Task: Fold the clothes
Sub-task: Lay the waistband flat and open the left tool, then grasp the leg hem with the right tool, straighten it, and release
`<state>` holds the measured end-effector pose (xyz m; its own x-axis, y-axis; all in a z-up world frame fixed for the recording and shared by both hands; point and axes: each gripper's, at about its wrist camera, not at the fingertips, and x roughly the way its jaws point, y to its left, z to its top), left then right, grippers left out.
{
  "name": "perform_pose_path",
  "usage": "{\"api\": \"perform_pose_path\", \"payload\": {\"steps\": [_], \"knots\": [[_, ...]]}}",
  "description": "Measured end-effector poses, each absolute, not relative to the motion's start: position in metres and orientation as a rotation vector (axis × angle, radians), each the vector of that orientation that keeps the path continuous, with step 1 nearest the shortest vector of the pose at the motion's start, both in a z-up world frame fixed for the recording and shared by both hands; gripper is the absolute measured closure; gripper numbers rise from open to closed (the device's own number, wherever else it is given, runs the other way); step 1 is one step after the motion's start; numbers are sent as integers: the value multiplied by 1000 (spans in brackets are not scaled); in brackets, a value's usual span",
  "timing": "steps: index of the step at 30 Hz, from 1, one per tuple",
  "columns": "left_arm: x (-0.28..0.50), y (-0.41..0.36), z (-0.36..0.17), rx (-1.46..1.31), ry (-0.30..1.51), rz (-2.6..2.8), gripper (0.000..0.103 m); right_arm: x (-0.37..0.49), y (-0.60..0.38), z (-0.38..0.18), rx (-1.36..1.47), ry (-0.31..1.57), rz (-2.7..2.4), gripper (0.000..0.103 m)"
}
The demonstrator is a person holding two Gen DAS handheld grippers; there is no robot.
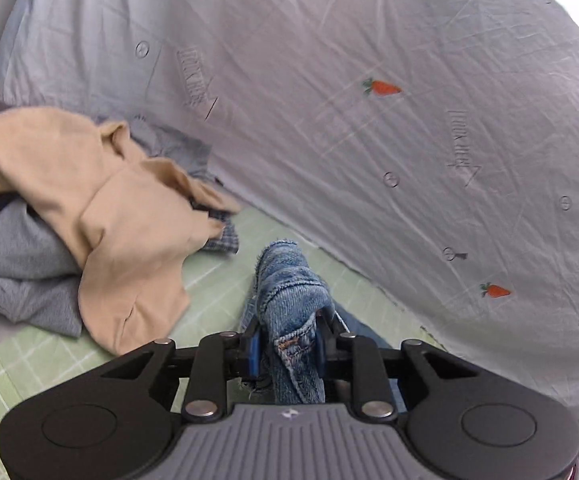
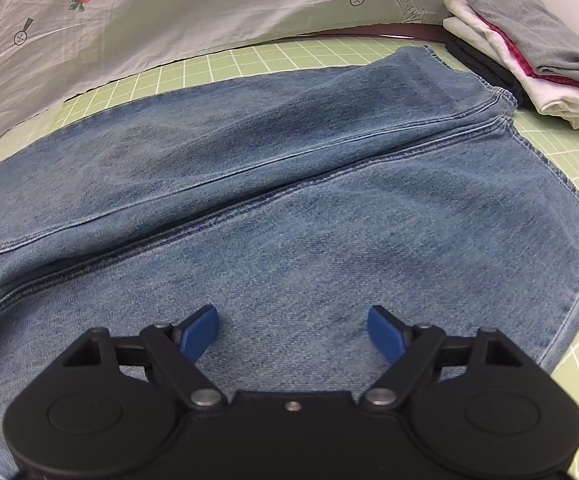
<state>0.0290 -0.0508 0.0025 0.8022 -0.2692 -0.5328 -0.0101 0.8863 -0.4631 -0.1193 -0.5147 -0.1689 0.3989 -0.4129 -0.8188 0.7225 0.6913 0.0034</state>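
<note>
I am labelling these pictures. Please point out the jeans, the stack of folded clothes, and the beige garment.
jeans (image 2: 289, 208): right wrist view, on the long middle seam.
stack of folded clothes (image 2: 529, 32): right wrist view, on the grey top piece.
beige garment (image 1: 129, 216): left wrist view, on its broad middle part.

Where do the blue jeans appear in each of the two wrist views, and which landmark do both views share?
Left wrist view: the jeans show only as a bunched denim edge at lower centre, clamped in the left gripper.
Right wrist view: the jeans lie spread flat, filling most of the picture, under the open right gripper.
Shared landmark: the green grid mat beneath them, bordered by the carrot-print sheet.
</note>
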Motion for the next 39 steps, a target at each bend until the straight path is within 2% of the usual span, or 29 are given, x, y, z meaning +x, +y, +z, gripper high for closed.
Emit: {"api": "perform_pose_path", "payload": {"steps": [3,7,9,11,13,18,27,32,39], "knots": [[2,-52,-1,-340,640,-42,74,-124,-516,-169,385,904,-734,19],[2,-8,-92,-422,973,215,69,-128,-518,-169,382,902,-732,17],[-8,10,-119,-511,1050,258,70,-129,-519,-169,382,903,-729,17],[-20,15,-117,-557,1014,244,64,-129,-521,-168,386,908,-724,17],[-23,9,-109,-521,978,242,49,-130,-523,-167,392,908,-725,16],[-25,-10,-96,-454,950,227,44,-137,-532,-165,412,896,-734,16],[-36,-77,-71,-235,853,109,23,-199,-567,-169,462,861,-857,14],[-50,-133,-75,-215,879,44,23,-242,-596,-171,408,868,-883,11],[-104,-206,-86,-204,937,5,23,-312,-680,-176,540,796,-968,8]]}}
